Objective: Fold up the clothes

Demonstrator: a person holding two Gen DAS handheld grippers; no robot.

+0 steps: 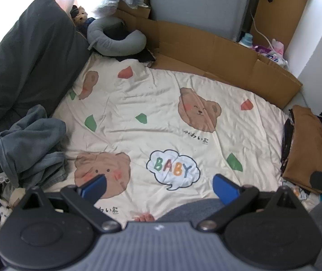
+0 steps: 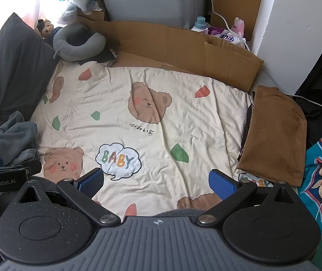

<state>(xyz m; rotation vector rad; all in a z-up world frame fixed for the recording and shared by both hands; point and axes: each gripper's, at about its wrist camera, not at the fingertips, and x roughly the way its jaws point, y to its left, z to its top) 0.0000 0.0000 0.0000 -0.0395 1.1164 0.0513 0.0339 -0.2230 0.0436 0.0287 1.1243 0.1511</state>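
Both the left gripper [image 1: 158,186] and right gripper [image 2: 156,180] are held wide and empty above the bear quilt [image 1: 161,117]. The crumpled grey garment [image 1: 32,142], at the quilt's left edge, should be pinched by one hem, then spread flat.

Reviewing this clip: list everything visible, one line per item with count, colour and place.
Bear-print blanket: 1, cream, spread flat, centre
Crumpled garment: 1, grey-blue, left edge
Folded garment: 1, brown, right edge
Neck pillow: 1, grey, far left corner
Teddy bear: 1, brown, behind the neck pillow
Cardboard: brown, along far side
Dark cushion: 1, charcoal, left
Bottle: 1, white with a teal cap, behind the cardboard
Left gripper: blue pads, open, empty
Right gripper: blue pads, open, empty
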